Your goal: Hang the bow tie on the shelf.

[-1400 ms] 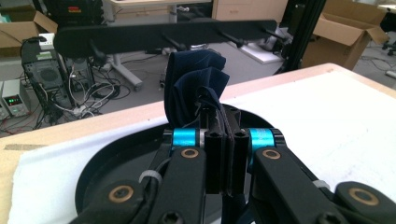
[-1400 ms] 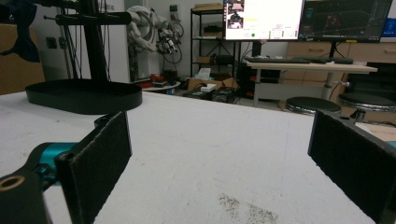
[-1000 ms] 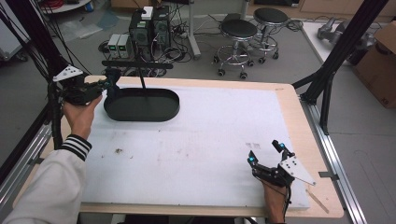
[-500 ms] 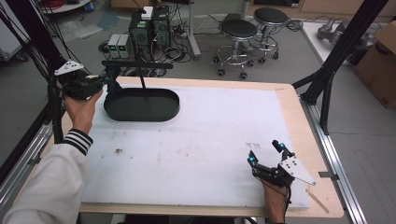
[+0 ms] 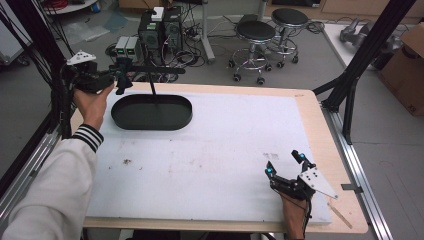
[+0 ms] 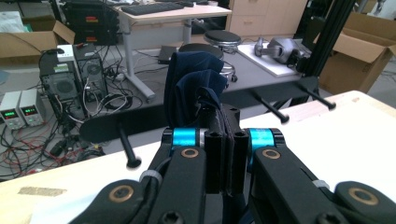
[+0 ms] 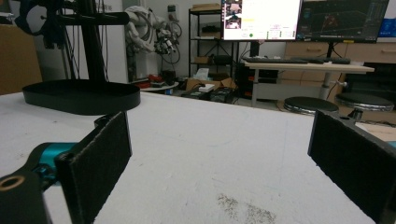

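A black stand with an oval base (image 5: 151,112), an upright post and a horizontal bar (image 5: 155,70) with pegs sits at the table's far left. My left gripper (image 5: 120,76) hovers level with the left end of that bar, shut on a dark blue cloth (image 6: 194,86). In the left gripper view the cloth bunches up above the closed jaws (image 6: 224,140), with the bar and its pegs (image 6: 271,109) just beyond. My right gripper (image 5: 284,163) rests near the table's front right edge, open with nothing between its pads (image 7: 100,158).
The white mat (image 5: 225,145) covers most of the wooden table (image 5: 310,107). Black frame posts (image 5: 360,60) rise at the right and left edges. Stools (image 5: 255,32) and computer boxes (image 5: 160,27) stand on the floor beyond the far edge.
My left gripper has risen with the cloth, from beside the stand's base up to the level of the bar. The right gripper has stayed put.
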A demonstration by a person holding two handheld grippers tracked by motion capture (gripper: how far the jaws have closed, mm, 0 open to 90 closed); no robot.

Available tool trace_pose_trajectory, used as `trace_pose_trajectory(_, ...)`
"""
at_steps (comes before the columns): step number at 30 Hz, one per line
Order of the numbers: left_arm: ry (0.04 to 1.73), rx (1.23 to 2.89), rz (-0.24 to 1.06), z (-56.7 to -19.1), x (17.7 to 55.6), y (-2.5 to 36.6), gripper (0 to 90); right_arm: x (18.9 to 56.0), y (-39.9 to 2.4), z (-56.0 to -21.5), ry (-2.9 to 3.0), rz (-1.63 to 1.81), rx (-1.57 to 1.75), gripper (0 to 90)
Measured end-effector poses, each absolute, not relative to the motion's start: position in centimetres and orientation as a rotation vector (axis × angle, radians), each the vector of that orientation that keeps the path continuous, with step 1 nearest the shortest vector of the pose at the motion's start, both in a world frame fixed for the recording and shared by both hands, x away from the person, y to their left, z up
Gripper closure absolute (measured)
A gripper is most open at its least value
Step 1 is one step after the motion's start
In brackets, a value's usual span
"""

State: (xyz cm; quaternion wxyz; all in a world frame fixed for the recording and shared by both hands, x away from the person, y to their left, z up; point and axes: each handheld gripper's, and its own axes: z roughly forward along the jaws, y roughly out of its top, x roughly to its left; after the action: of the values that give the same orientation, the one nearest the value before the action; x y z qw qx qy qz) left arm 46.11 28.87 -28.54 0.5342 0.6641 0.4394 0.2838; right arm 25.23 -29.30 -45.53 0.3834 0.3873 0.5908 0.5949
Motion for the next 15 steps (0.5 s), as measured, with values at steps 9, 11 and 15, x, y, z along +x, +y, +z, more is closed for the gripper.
trace_pose_trajectory(9, 1.058, 1.574, 0.677, -28.5, 47.5, 27.9, 88.4, 25.3, -29.4, -45.5, 1.504, 1.514, 0.981, 5.1)
trace_pose_trajectory(11, 1.062, 1.573, 0.671, -28.7, 47.7, 27.8, 88.4, 25.3, -29.4, -45.5, 1.504, 1.514, 0.981, 5.1)
trace_pose_trajectory(15, 1.06, 1.57, 0.653, -29.0, 48.0, 27.4, 88.4, 25.3, -29.4, -45.5, 1.504, 1.516, 0.984, 5.1)
